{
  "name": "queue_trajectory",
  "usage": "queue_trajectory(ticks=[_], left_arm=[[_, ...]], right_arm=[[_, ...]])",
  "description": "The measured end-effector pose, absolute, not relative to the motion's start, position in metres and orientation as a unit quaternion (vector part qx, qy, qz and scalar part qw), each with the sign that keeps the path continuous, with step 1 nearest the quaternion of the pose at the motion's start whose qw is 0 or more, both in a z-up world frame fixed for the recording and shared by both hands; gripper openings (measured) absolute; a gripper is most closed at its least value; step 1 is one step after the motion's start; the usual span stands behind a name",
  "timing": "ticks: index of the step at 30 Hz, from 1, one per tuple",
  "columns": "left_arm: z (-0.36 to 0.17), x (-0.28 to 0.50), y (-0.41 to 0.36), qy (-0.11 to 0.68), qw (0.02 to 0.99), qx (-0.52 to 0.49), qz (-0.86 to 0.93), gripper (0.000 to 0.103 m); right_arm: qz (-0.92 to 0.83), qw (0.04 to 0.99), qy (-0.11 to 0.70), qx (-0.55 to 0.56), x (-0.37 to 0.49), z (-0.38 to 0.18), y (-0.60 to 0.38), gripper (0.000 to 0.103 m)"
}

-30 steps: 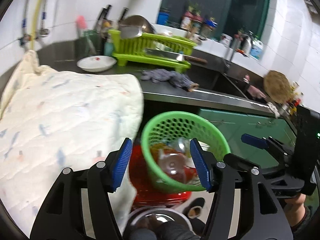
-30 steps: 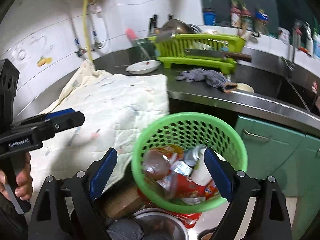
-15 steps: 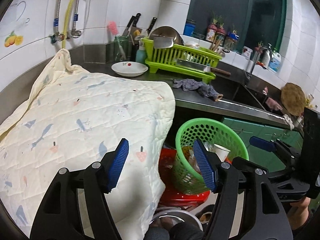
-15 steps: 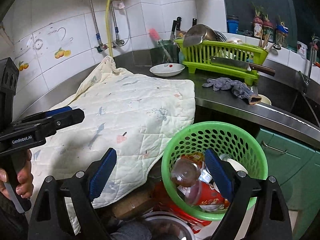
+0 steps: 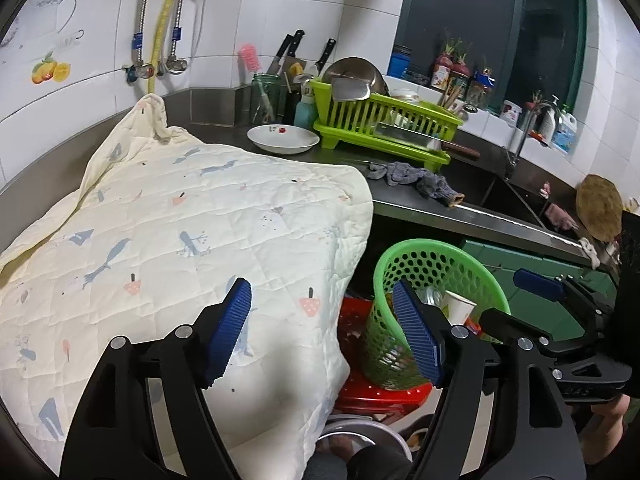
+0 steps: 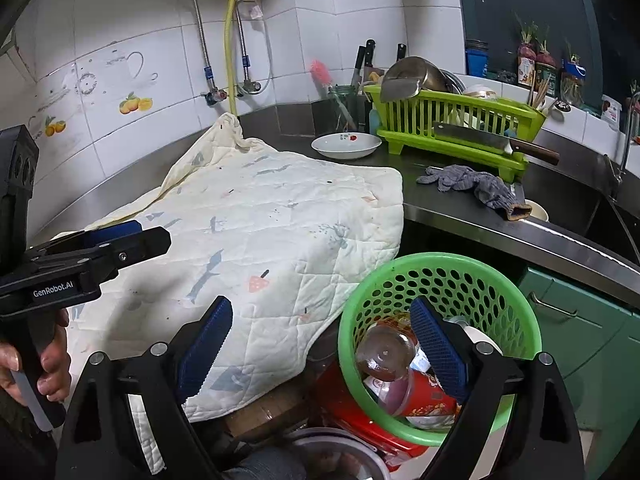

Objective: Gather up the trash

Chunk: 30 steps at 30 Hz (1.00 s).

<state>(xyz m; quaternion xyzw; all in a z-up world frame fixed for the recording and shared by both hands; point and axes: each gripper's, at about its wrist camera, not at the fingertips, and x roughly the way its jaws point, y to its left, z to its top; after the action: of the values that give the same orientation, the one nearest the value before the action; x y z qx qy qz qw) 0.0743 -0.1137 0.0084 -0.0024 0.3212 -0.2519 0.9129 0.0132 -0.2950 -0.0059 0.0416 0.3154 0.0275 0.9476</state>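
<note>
You hold the left gripper [image 5: 322,330] and right gripper [image 6: 320,350] spread and empty, since the trash already sits in the green basket [image 6: 472,276] at lower right, beside the quilted cloth [image 6: 280,232] at centre

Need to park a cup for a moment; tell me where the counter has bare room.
Bare steel counter shows between the quilt and the grey rag, along the front edge. Behind, the white dish and green drying rack crowd it; the quilt covers the left.

Green perforated basket [image 6: 440,276], cream quilt [image 6: 260,220] with pastel motifs
</note>
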Motion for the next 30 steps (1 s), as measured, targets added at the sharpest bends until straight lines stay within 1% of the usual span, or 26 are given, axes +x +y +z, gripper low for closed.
queue_trajectory(ticks=[2, 5, 13, 22, 30], left_arm=[[0.009, 0.074, -0.113, 0.320, 0.915, -0.003, -0.245, 0.075], [0.008, 0.074, -0.109, 0.320, 0.918, -0.003, -0.236, 0.075], [0.006, 0.076, -0.098, 0.324, 0.923, 0.001, -0.207, 0.078], [0.008, 0.072, -0.085, 0.314, 0.934, 0.013, -0.173, 0.093], [0.010, 0.069, -0.077, 0.309, 0.939, 0.025, -0.147, 0.097]], right_arm=[[0.026, 0.948, 0.315, 0.039, 0.014, -0.005, -0.292, 0.088], [0.027, 0.949, 0.313, 0.039, 0.014, -0.005, -0.289, 0.090], [0.031, 0.949, 0.311, 0.041, 0.017, -0.006, -0.282, 0.090], [0.042, 0.947, 0.314, 0.048, 0.022, -0.007, -0.277, 0.091], [0.050, 0.947, 0.313, 0.052, 0.025, -0.006, -0.272, 0.091]])
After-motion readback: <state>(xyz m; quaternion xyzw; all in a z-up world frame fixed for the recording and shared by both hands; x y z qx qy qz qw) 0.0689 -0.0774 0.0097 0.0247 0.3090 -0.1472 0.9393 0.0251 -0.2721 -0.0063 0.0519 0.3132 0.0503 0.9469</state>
